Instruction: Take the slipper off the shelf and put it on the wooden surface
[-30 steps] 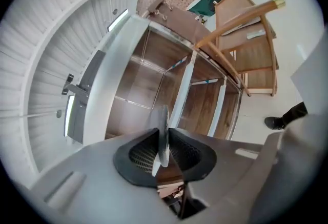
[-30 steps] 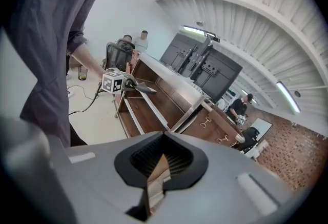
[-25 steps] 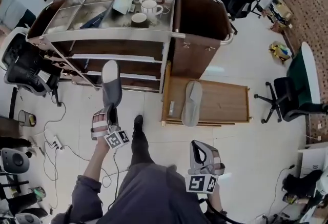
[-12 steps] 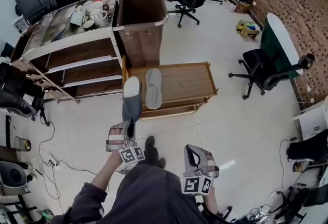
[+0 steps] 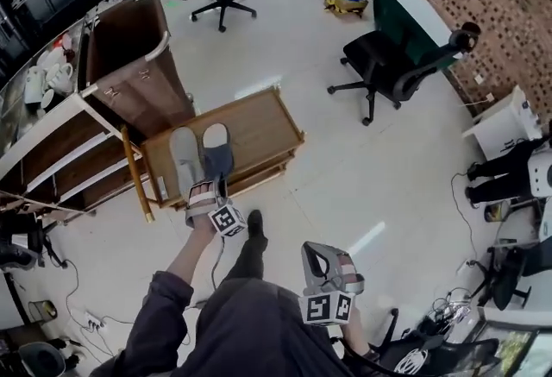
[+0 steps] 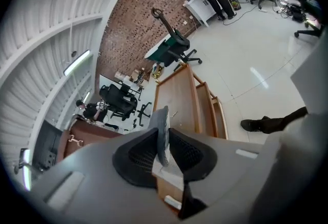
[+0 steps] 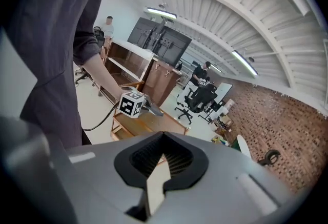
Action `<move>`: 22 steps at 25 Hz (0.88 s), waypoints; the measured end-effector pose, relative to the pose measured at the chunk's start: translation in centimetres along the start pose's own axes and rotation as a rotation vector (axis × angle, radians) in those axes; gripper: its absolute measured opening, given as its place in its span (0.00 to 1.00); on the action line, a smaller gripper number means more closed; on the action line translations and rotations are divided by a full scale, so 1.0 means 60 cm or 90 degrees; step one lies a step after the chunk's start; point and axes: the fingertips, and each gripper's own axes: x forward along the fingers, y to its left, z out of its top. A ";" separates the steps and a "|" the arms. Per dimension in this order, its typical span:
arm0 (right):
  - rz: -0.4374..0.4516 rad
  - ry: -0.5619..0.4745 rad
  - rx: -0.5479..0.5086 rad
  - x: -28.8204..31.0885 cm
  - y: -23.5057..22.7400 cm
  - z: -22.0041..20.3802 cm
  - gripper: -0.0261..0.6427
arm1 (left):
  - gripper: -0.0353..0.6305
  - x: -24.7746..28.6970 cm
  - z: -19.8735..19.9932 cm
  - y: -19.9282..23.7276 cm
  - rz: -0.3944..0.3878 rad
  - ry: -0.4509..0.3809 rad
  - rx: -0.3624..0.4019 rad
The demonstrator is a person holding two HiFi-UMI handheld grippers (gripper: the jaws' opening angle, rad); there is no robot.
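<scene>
Wooden surface [image 5: 259, 125], resting slipper [image 5: 185, 158] aboard: my left gripper [image 5: 207, 188] pinches carried slipper [image 5: 217, 155] over it, set-down judged next; right gripper [image 5: 323, 256] closed, empty.

The left hand-held gripper [image 6: 164, 147] pinches a grey slipper [image 6: 162, 119] edge-on, the wooden surface [image 6: 177, 99] beyond it.

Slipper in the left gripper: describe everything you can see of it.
The slipper is grey and flat, with a paler rounded end pointing away from the person. The left gripper is shut on its near end; in the left gripper view it stands edge-on between the pads. It hangs over the wooden surface, close beside a second slipper. Whether it touches the wood cannot be told.
</scene>
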 end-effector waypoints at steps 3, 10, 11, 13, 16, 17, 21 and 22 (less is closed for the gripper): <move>0.014 0.003 -0.004 0.047 -0.078 -0.002 0.04 | 0.18 0.083 0.023 -0.033 -0.048 0.035 0.008; 0.073 -0.007 -0.025 0.169 -0.182 0.017 0.04 | 0.29 0.175 0.050 -0.149 -0.264 0.067 -0.044; 0.079 -0.007 -0.024 0.182 -0.187 0.017 0.04 | 0.32 0.185 0.045 -0.156 -0.293 0.076 -0.061; 0.092 -0.002 -0.025 0.191 -0.184 0.011 0.04 | 0.39 0.188 0.034 -0.169 -0.348 0.087 -0.101; 0.099 -0.004 -0.032 0.161 -0.167 -0.013 0.04 | 0.43 0.164 0.034 -0.147 -0.314 0.068 -0.138; 0.094 -0.010 -0.036 0.146 -0.162 -0.023 0.04 | 0.42 0.147 0.043 -0.127 -0.276 0.052 -0.146; 0.078 -0.062 -0.063 0.071 -0.130 -0.058 0.04 | 0.39 0.002 0.091 -0.071 -0.130 -0.023 -0.166; 0.078 -0.078 -0.072 0.045 -0.115 -0.068 0.04 | 0.38 -0.057 0.105 -0.076 -0.107 -0.041 -0.167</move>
